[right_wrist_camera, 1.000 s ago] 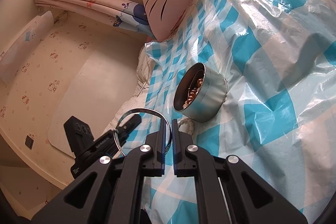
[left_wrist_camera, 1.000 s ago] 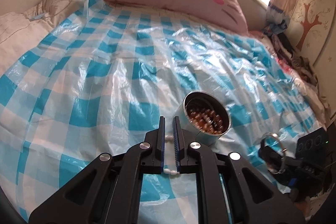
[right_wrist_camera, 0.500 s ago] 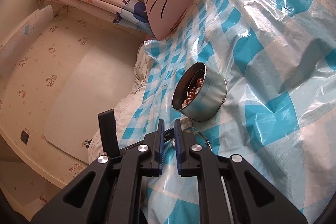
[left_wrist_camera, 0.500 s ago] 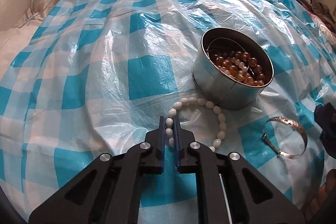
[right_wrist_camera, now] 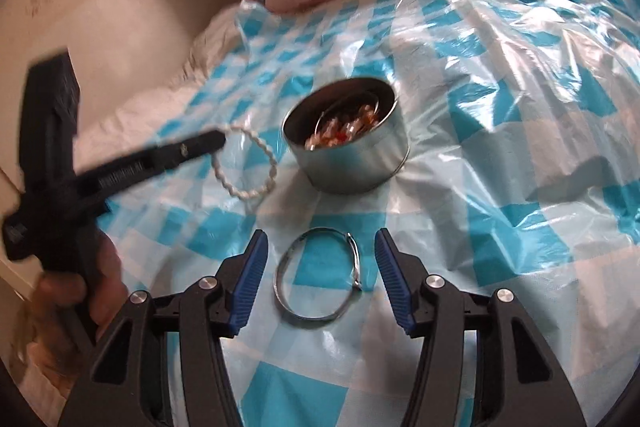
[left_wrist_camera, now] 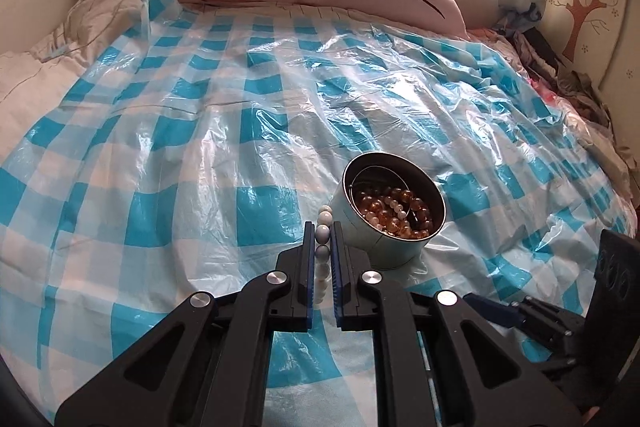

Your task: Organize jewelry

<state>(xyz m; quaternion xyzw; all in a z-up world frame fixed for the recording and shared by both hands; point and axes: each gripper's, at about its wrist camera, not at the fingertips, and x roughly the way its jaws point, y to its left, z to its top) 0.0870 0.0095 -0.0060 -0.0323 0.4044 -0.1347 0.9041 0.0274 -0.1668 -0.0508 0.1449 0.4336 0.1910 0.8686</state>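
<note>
A round, open-topped silver metal tin stands upright on the bed's blue-and-white checked plastic sheet, holding amber-brown and pale beads and a thin wire hoop. A white oval-bead bracelet hangs as a loop just left of the tin, pinched between the left tool's pads. A thin silver metal bangle lies flat on the sheet, near the tin.
</note>
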